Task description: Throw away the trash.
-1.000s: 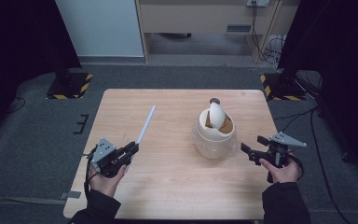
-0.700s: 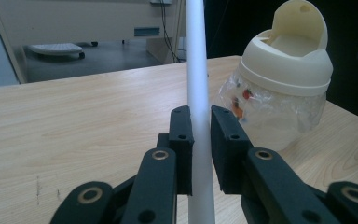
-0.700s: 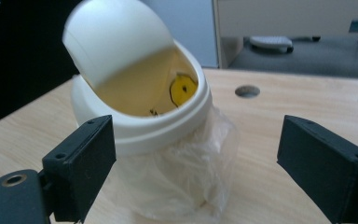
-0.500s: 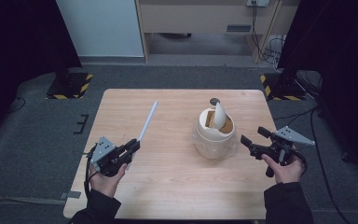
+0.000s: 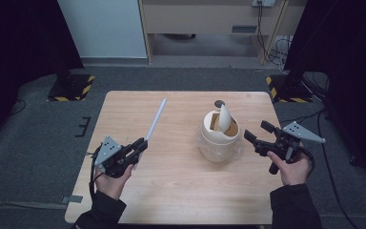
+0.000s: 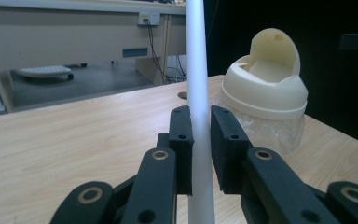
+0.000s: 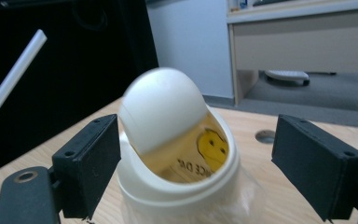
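A cream round bin (image 5: 219, 137) with a swing lid (image 5: 225, 118) stands on the wooden table (image 5: 181, 191), right of centre. The lid is tipped up and a yellow-brown inside (image 7: 205, 149) shows. My left gripper (image 5: 140, 146) is shut on a long white stick (image 5: 154, 119) that points away toward the far edge; the jaws pinch it (image 6: 200, 140) near its lower end. My right gripper (image 5: 257, 134) is open, just right of the bin, its jaws set wide on either side of the bin (image 7: 182, 186) without touching it.
A small round hole (image 5: 219, 103) sits in the table behind the bin. A clear plastic liner (image 6: 270, 133) bulges under the bin's top. Beyond the table are a white panel (image 5: 105, 28), a wooden desk (image 5: 209, 16), cables (image 5: 279, 47) and hazard-striped stand bases (image 5: 74, 88).
The bin's lid has swung from lying over the opening to standing tipped up. My right gripper has shifted slightly toward the bin. The left gripper and stick have barely moved.
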